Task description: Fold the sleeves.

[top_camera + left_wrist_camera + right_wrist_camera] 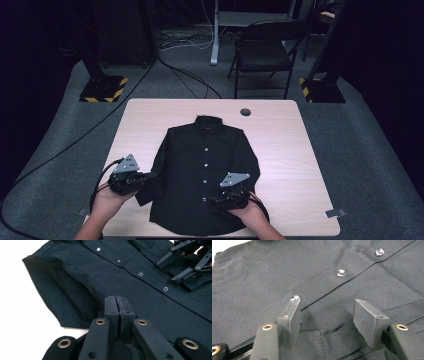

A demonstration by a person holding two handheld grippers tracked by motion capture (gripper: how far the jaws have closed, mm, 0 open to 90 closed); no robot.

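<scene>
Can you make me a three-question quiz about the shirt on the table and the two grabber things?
1. Where does the shirt lie?
A. On the table
B. On the chair
C. On the floor

2. What colour is the shirt?
A. White
B. Red
C. Black

3. How do the jaws of the right gripper stand?
A. Pressed together
B. Apart, above the cloth
C. Holding a cup

Answers:
1 A: it lies flat on the wooden top.
2 C: the cloth is black with shiny buttons.
3 B: the right gripper view shows a wide gap between the jaws.
</scene>
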